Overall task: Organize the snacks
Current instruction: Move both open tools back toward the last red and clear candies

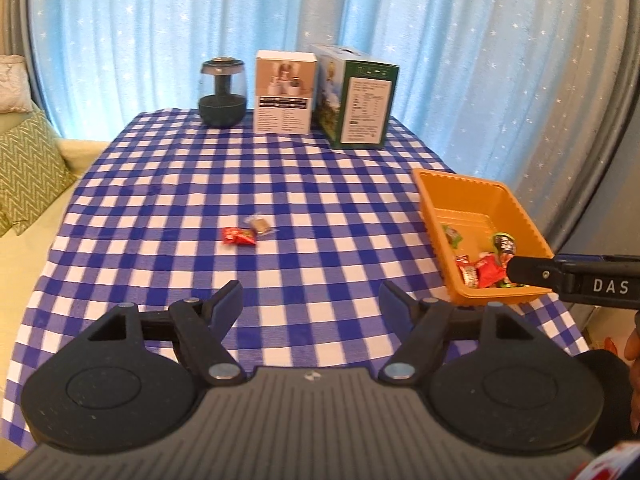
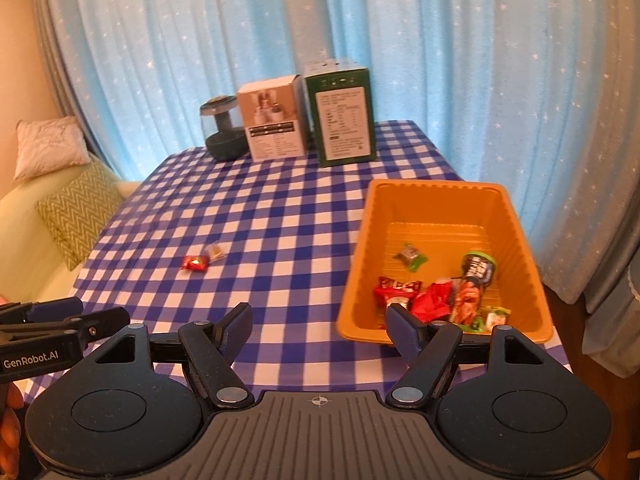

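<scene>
Hovering above the near part of the blue-and-white checked tablecloth (image 1: 320, 184), the left gripper (image 1: 311, 300) has its jaws spread apart with nothing but bare cloth between them, and the right gripper (image 2: 318, 322) is likewise spread and empty, its right finger overlapping the near wall of the orange tray (image 2: 360, 280) in that view. The tray sits toward the right edge of the table, and holds several wrapped snacks piled at its near end; its far half is mostly bare. Two snacks remain out on the cloth, well to the left of the tray: a red-wrapped candy (image 1: 239, 236) and, touching or just beside it on the far side, a clear-wrapped brown sweet (image 1: 261, 225). Open cloth lies all round this pair, between them and the tray, and from them forward to both grippers. Along the far edge stand a dark glass jar (image 1: 222, 92), a white box (image 1: 285, 92) and a green box (image 1: 356, 98) in a row, well apart from the loose snacks. The table's left edge drops to a pale sofa with a green zigzag cushion (image 1: 28, 160); a blue starred curtain (image 1: 480, 60) hangs behind.
</scene>
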{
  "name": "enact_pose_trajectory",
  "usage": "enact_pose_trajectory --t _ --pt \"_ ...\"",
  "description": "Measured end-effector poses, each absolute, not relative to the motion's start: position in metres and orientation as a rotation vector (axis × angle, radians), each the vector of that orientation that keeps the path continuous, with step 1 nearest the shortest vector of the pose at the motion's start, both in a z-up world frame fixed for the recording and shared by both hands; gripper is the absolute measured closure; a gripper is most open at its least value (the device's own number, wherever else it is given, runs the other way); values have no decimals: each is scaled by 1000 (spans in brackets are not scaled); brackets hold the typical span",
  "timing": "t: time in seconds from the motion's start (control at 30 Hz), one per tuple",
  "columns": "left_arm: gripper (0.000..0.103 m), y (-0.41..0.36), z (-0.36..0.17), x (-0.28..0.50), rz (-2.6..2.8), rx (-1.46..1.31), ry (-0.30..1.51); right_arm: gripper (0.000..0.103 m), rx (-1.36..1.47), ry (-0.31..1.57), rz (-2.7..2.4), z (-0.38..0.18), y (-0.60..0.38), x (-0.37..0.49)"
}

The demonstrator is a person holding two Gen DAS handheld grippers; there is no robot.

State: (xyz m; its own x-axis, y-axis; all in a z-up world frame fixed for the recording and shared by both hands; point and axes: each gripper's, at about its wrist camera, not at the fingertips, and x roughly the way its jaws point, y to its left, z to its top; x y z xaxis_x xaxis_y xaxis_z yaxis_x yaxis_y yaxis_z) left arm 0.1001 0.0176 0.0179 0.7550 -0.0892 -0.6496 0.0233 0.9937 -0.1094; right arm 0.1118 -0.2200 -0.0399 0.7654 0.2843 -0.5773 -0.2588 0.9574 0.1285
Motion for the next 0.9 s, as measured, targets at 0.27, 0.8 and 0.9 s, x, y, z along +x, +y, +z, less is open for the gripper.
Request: enact_pose_trajectory --t 0.27,0.8,0.9 --pt "30 50 19 102 6 -112 704 30 18 638 329 -43 -200 116" --pt "30 89 -1 130 56 -114 726 30 -10 631 363 -57 -167 144" --pt "30 95 -9 142 56 -113 737 30 -16 636 371 -63 -159 155"
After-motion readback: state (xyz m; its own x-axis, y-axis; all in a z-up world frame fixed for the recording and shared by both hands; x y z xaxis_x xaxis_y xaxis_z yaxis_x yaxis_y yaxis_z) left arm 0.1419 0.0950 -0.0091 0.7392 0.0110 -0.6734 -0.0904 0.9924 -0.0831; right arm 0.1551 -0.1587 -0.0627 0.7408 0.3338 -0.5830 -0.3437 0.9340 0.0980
